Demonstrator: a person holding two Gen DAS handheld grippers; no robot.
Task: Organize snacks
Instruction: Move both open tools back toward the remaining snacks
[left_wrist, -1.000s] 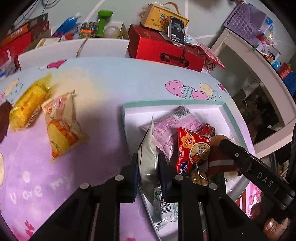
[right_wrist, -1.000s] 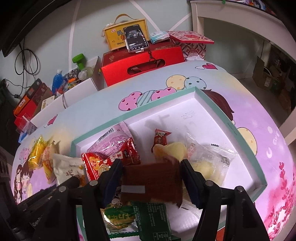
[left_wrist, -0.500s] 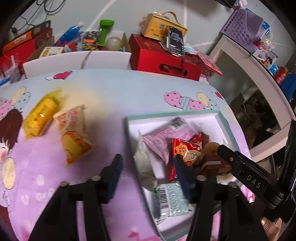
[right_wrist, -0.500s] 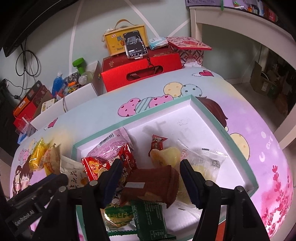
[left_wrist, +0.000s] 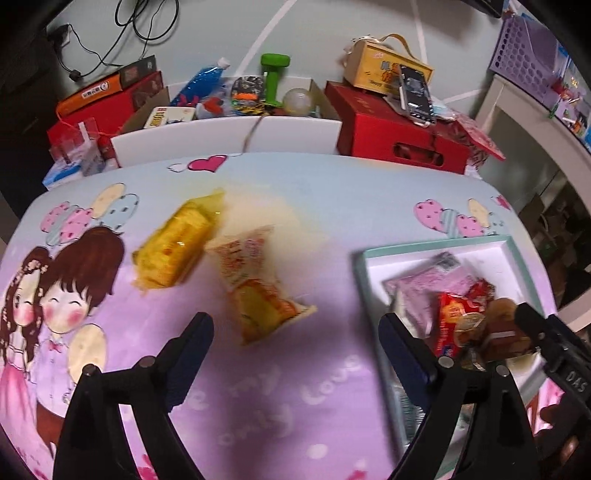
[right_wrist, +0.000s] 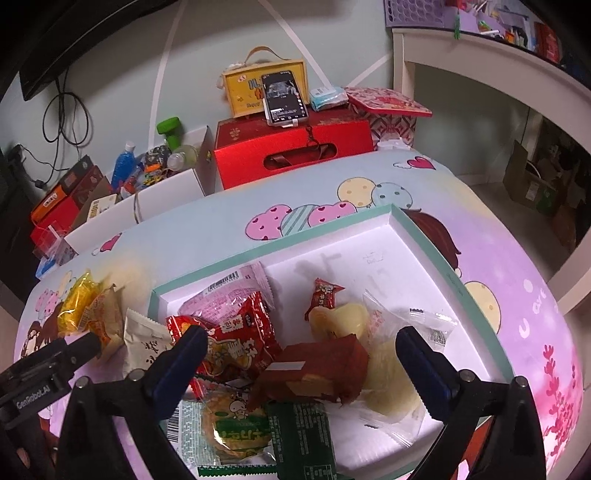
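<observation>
Between the spread fingers of the left gripper (left_wrist: 295, 345), which holds nothing, lies an orange-and-white snack packet (left_wrist: 255, 288) on the cartoon tablecloth (left_wrist: 258, 398). At 11 o'clock from that packet, touching it, is a yellow packet (left_wrist: 177, 245). At 3 o'clock the teal-rimmed tray (left_wrist: 360, 280) holds a pink packet (left_wrist: 436, 288) and a red packet (left_wrist: 456, 317).

Over the tray (right_wrist: 461, 291), the right gripper (right_wrist: 301, 343) is also spread wide and empty. A brown cake packet (right_wrist: 317, 365) lies on the pile between its fingers, touching neither. At 6 o'clock from the cake sit 2 green packets (right_wrist: 299, 435); at 9 o'clock the red packet (right_wrist: 232, 339); at 3 o'clock a clear packet (right_wrist: 399, 354). A white packet (right_wrist: 142, 343) leans on the tray's 9 o'clock rim.
</observation>
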